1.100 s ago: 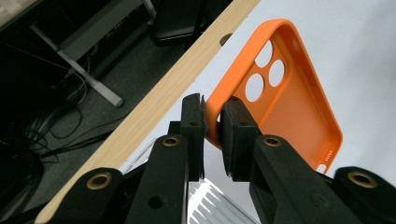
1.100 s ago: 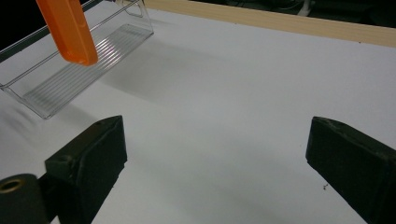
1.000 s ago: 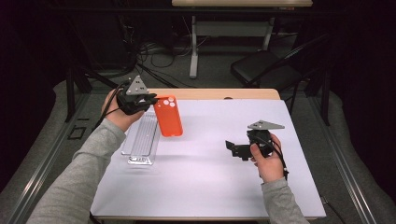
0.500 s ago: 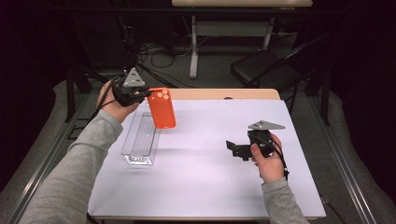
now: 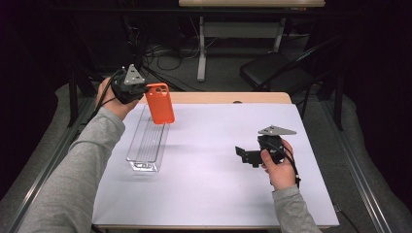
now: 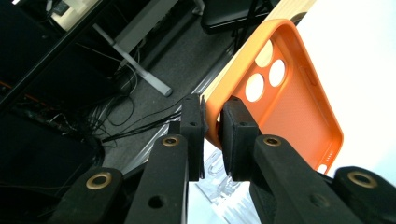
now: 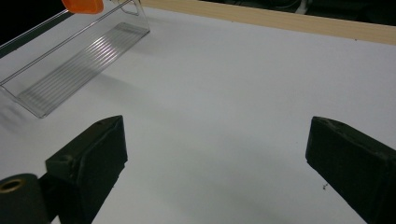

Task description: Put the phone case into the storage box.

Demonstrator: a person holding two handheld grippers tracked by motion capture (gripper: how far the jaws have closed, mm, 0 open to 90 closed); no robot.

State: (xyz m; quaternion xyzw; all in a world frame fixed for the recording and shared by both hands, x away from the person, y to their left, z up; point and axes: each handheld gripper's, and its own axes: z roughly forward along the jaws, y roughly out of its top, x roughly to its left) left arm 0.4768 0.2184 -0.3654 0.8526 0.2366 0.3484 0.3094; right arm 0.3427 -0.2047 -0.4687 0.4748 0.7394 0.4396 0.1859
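Where the high view's lower edge cuts off two grey sleeves, the person's forearms rise into the frame, one at the lower left and one at the lower right. The right gripper (image 5: pixel 245 154) sits in the right half of that picture, held low over the white sheet-covered table (image 5: pixel 218 184) with its two black jaws spread wide and nothing between them; in the right gripper view the jaws stand at the lower left and lower right corners with bare white surface between. A grey three-cornered plate rides on top of this gripper.

Left of centre in the high view lies a clear, long, ribbed plastic tray (image 5: pixel 145 143), running from the middle left up toward the table's far edge. In the right gripper view the tray (image 7: pixel 79 60) runs across the upper left.

Farther back, at the upper left of the high view, the left gripper (image 5: pixel 144 91) is lifted above the far end of the tray. Its jaws are pressed onto the long edge of an orange, rounded-corner silicone phone case (image 5: pixel 160 103), which hangs upright in the air, clear of the table. The left gripper view shows the left gripper (image 6: pixel 211 126) pinching the case's rim, with the case (image 6: pixel 299 112) stretching to the upper right, hollow side and three camera openings facing the lens.

Beyond the table's wooden far edge (image 5: pixel 228 97), a dark folding chair (image 5: pixel 272 73) stands at the upper right.
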